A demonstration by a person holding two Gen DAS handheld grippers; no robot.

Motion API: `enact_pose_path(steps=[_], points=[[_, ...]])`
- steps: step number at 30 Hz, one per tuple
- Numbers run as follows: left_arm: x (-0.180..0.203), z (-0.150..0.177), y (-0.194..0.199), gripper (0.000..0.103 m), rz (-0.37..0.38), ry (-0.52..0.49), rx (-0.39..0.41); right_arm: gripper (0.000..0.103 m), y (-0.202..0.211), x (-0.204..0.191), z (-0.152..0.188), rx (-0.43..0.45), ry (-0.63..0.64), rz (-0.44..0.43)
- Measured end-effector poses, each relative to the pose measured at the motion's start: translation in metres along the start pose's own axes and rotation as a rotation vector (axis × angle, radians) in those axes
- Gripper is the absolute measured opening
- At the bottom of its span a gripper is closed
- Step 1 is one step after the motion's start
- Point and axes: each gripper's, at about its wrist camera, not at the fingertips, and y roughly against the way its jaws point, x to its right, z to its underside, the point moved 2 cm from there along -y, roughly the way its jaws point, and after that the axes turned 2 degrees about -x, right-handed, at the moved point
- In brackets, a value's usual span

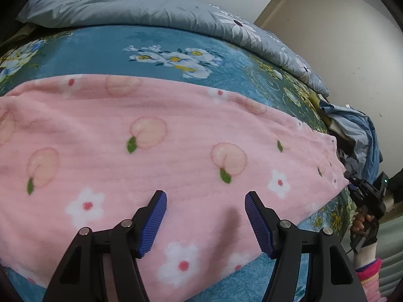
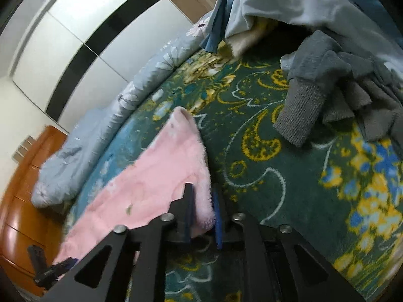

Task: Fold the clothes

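One fluffy pink peach-print garment [image 1: 176, 136] is lying flat; the left gripper [image 1: 205, 220] is hovering wide open above it, while the right gripper [image 2: 202, 216] is pinching its fuzzy corner beside one grey knit-cuffed garment [image 2: 335, 93].

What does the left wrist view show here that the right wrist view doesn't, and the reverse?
Left wrist only: the open left claw above the pink garment's peach and flower print, and white flowers on the blue bedspread.
Right wrist only: the right claw shut on the garment's edge, a grey sleeve, an orange wooden cabinet.
Both: the pink garment, bedspread, grey-blue duvet.
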Motion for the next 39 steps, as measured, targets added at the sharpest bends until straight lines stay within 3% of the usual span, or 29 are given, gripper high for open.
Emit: enact_pose_path(steps=[2, 7, 10, 17, 19, 20, 23, 28, 30, 34, 39], points=[[-0.001, 0.000, 0.001, 0.068, -0.004, 0.002, 0.002, 0.047, 0.006, 0.004, 0.005, 0.005, -0.036, -0.017], [-0.003, -0.001, 0.001, 0.068, -0.006, 0.011, 0.002, 0.047, 0.003, 0.010, 0.025, -0.079, -0.156, -0.164], [-0.007, -0.001, 0.006, 0.068, -0.011, 0.016, 0.012, 0.047, -0.010, 0.007, 0.026, -0.082, -0.177, -0.174], [-0.016, -0.001, 0.018, 0.068, -0.022, 0.030, 0.038, 0.047, -0.022, 0.001, 0.008, 0.024, -0.276, -0.166], [-0.020, 0.000, 0.024, 0.068, -0.026, 0.042, 0.050, 0.038, -0.021, -0.003, 0.004, 0.044, -0.287, -0.186], [-0.023, 0.000, 0.027, 0.068, -0.028, 0.048, 0.055, 0.018, -0.019, -0.006, 0.002, 0.048, -0.278, -0.180], [-0.030, 0.001, 0.036, 0.068, -0.033, 0.066, 0.072, 0.013, -0.010, -0.016, -0.008, 0.059, -0.223, -0.145], [-0.043, 0.003, 0.051, 0.068, -0.046, 0.095, 0.100, 0.011, 0.030, -0.031, -0.038, 0.122, -0.105, -0.115], [-0.048, 0.006, 0.056, 0.068, -0.058, 0.102, 0.106, 0.011, 0.031, -0.027, -0.040, 0.116, -0.083, -0.054], [-0.068, 0.010, 0.077, 0.068, -0.096, 0.133, 0.144, 0.011, 0.015, -0.001, -0.028, 0.046, -0.154, 0.005], [-0.113, 0.007, 0.125, 0.068, -0.212, 0.219, 0.270, 0.011, 0.015, 0.004, -0.030, 0.044, -0.170, 0.013]])
